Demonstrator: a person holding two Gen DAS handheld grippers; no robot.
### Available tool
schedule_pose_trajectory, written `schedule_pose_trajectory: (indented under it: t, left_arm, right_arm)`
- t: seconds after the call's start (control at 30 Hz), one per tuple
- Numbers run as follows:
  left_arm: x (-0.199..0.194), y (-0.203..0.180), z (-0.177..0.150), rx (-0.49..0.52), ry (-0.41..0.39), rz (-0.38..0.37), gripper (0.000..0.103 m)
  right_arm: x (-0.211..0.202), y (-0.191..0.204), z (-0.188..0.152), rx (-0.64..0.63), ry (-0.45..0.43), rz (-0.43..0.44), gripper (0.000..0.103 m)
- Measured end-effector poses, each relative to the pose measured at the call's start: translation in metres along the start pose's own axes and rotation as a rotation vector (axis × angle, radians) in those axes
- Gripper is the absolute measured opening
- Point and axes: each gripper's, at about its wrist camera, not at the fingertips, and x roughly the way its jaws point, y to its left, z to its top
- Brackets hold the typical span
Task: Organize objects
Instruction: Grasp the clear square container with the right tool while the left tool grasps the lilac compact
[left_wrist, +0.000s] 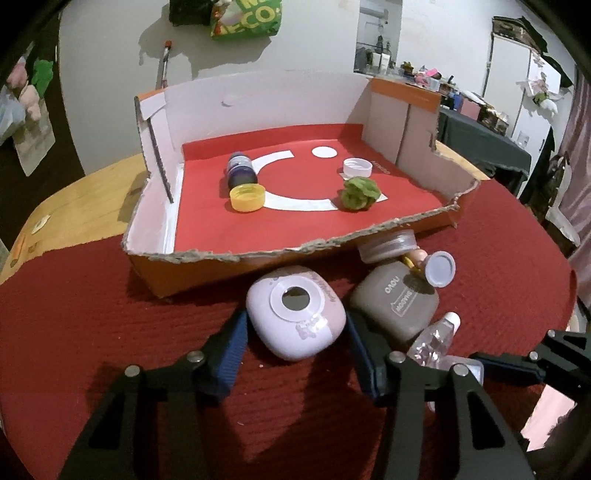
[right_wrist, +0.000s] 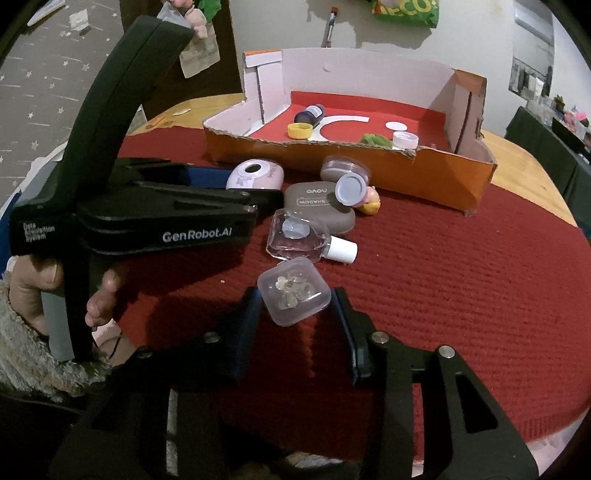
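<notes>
The pink case (left_wrist: 295, 314) lies on the red cloth (left_wrist: 110, 332) just before the cardboard box (left_wrist: 280, 254), pinched between the left gripper (left_wrist: 295, 343) fingers; the clear square box (right_wrist: 293, 290) sits beside the clear bottle (right_wrist: 303, 240), the right gripper (right_wrist: 295, 317) fingers touching its sides; the cloth covers the desk (left_wrist: 74, 199).

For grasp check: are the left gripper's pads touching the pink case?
Touching. The left wrist view shows both blue pads of the left gripper against the pink case sides.
</notes>
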Motion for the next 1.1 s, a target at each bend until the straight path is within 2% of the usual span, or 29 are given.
schedule_pose_trajectory:
  t: [0.13, 0.57, 0.63, 0.67, 0.77, 0.87, 0.93, 0.97, 1.0, 1.03, 1.1]
  left_arm:
    - [-0.005, 0.0, -0.004, 0.004, -0.002, -0.025, 0.05]
    - [-0.024, -0.001, -0.016, -0.01, -0.016, -0.037, 0.043]
    - [-0.026, -0.001, -0.019, -0.01, -0.01, -0.042, 0.026]
    - [-0.026, 0.0, -0.02, -0.015, 0.003, -0.056, 0.012]
    - [-0.022, 0.001, -0.023, -0.023, 0.022, -0.064, 0.013]
    - [-0.021, -0.001, -0.023, -0.021, 0.015, -0.059, 0.02]
    - [-0.021, -0.002, -0.02, -0.022, 0.008, -0.063, 0.051]
    - [-0.022, -0.003, -0.019, -0.021, -0.005, -0.046, 0.056]
    - [-0.022, -0.004, -0.017, -0.018, -0.015, -0.036, 0.061]
    - [-0.022, -0.004, -0.016, -0.015, -0.02, -0.032, 0.062]
    - [-0.019, -0.004, -0.012, -0.012, -0.018, -0.044, 0.063]
  right_arm:
    - [-0.003, -0.001, 0.003, 0.009, -0.008, 0.004, 0.036]
    - [-0.011, -0.002, 0.007, 0.022, -0.028, 0.001, 0.033]
    - [-0.01, -0.002, 0.006, 0.026, -0.022, 0.005, 0.033]
    - [-0.008, -0.002, 0.005, 0.03, -0.016, 0.009, 0.033]
    - [-0.004, -0.003, 0.002, 0.036, -0.003, 0.017, 0.033]
    - [-0.003, -0.003, 0.0, 0.037, -0.005, 0.018, 0.034]
    - [-0.003, -0.003, 0.001, 0.033, -0.005, 0.01, 0.039]
    - [-0.002, -0.002, 0.001, 0.031, -0.006, 0.004, 0.042]
    - [-0.002, -0.002, 0.001, 0.028, -0.01, 0.003, 0.05]
    - [-0.002, -0.002, 0.002, 0.027, -0.014, 0.002, 0.057]
    - [0.0, -0.002, 0.003, 0.024, -0.018, 0.001, 0.059]
